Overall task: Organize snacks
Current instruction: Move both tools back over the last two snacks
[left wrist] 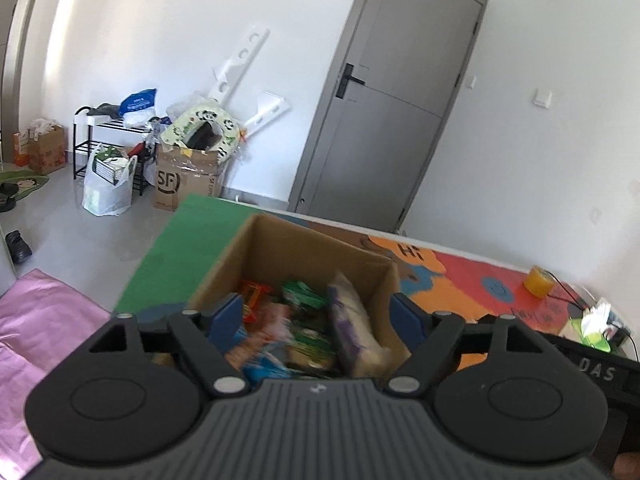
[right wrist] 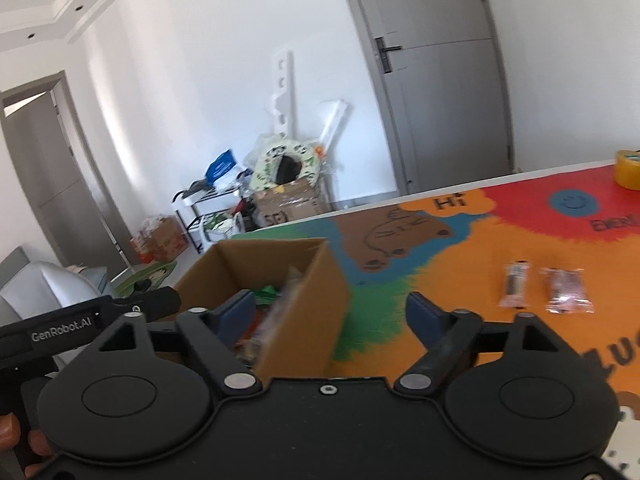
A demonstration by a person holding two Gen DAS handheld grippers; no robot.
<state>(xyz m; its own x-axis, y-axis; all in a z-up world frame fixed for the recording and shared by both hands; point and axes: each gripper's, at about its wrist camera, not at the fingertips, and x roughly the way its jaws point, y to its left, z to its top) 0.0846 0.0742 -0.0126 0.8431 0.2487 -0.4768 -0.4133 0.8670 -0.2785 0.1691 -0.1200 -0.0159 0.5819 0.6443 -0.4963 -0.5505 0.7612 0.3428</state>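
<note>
An open cardboard box (left wrist: 280, 248) stands on the colourful mat and holds several snack packets (left wrist: 304, 320), among them orange, green and a pale purple-edged bag. My left gripper (left wrist: 318, 312) is open and empty, hovering just over the box's near side. The box also shows in the right wrist view (right wrist: 304, 292). My right gripper (right wrist: 332, 312) is open and empty, straddling the box's right wall from above. Two small pink snack packets (right wrist: 514, 284) (right wrist: 566, 290) lie on the orange part of the mat to the right.
A yellow tape roll (left wrist: 540, 280) (right wrist: 628, 170) sits at the mat's far right. A black device with cables (left wrist: 600, 328) lies right of the box. Pink fabric (left wrist: 36, 320) is at the left. Cluttered boxes and a rack (left wrist: 120, 152) stand by the far wall.
</note>
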